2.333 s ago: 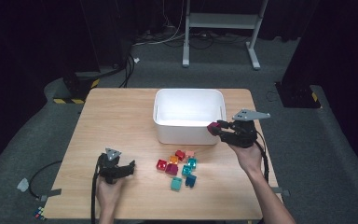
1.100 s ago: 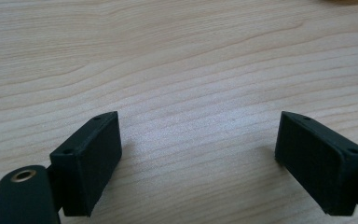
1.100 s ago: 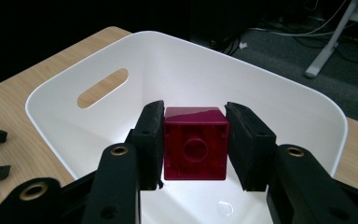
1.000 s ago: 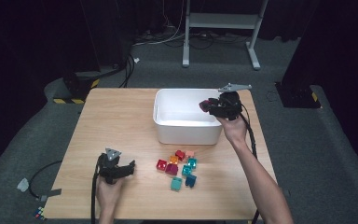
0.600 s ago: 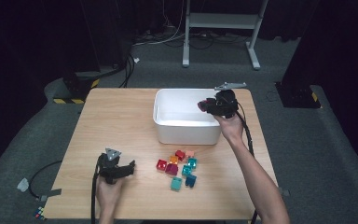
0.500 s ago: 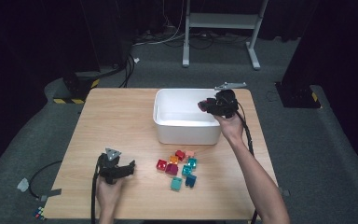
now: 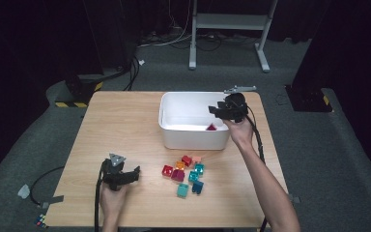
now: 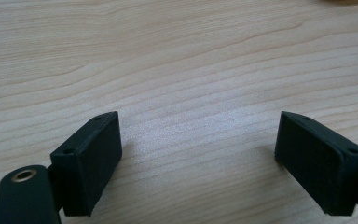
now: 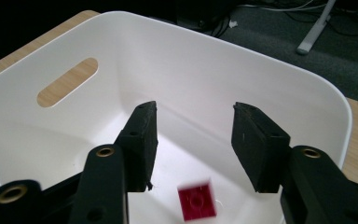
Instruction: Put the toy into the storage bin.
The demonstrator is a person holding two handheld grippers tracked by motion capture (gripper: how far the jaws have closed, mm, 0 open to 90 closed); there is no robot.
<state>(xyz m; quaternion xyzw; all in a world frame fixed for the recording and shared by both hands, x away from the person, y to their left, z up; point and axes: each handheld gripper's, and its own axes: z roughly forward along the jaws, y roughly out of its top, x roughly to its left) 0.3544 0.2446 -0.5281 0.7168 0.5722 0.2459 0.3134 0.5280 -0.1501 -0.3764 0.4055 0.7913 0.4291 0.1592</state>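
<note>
Two grippers in high view: right gripper [image 7: 217, 110] over right rim of white bin [image 7: 171, 104], frame centre; magenta block [image 7: 211, 128] inside bin, lower right corner. Left gripper [image 7: 131, 175] lower left on wooden table [image 7: 121, 125], loose blocks [image 7: 186, 169] to its right. Left gripper view: jaws spread wide, bare wood between. Right gripper view: jaws just opened, nothing between; magenta block [image 9: 196, 200] blurred at bottom centre, below them, inside bin [image 9: 261, 79].

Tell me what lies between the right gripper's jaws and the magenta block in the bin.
Nothing: in the right gripper view, open jaws hang above the magenta block in the bin.
</note>
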